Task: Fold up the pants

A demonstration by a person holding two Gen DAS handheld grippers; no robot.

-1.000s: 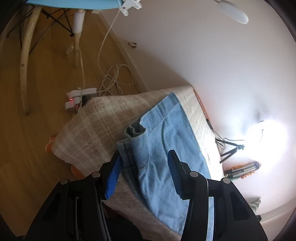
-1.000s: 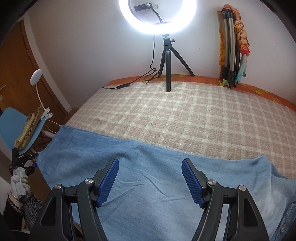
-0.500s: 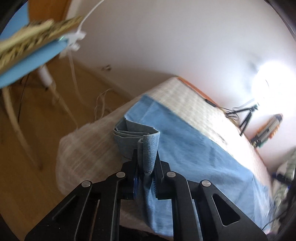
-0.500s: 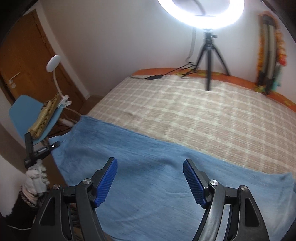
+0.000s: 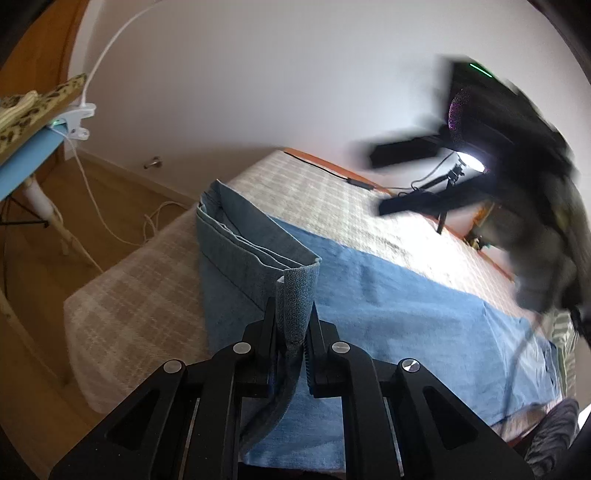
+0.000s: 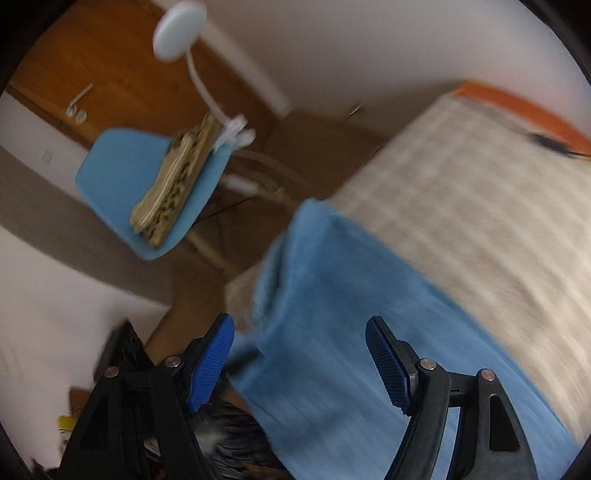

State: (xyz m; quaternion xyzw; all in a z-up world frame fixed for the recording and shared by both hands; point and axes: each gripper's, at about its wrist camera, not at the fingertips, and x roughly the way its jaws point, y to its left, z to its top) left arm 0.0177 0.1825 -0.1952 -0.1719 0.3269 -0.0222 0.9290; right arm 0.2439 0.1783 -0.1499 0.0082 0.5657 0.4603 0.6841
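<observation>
My left gripper [image 5: 293,325] has its fingers pinched together on the hem end of the pants [image 5: 388,295], and a strip of denim stands up between them, with more of it hanging down between the gripper's arms. From the left wrist view I see the light blue pants spread along the near side of the bed [image 5: 140,295], over a beige checked cover, running from the stacked leg hems close to me toward the far right, where the fabric reaches the bed's edge. The lifted end shows several layers of cloth folded against each other. My right gripper [image 6: 299,363] has its blue-padded fingers [image 6: 210,362] spread wide apart and holds nothing; it hangs over the pants, near the corner of the bed, though this view is smeared and I cannot tell whether it touches the cloth. In the left view the right gripper shows as a dark blur at upper right, above the bed. Beyond the bed corner stands a blue chair [image 6: 122,170] with a folded leopard-print cloth [image 6: 173,177] on its seat and a white clip lamp [image 6: 181,26] clamped to its edge. A ring light [image 5: 469,160] on a tripod glows at the far side of the bed.
</observation>
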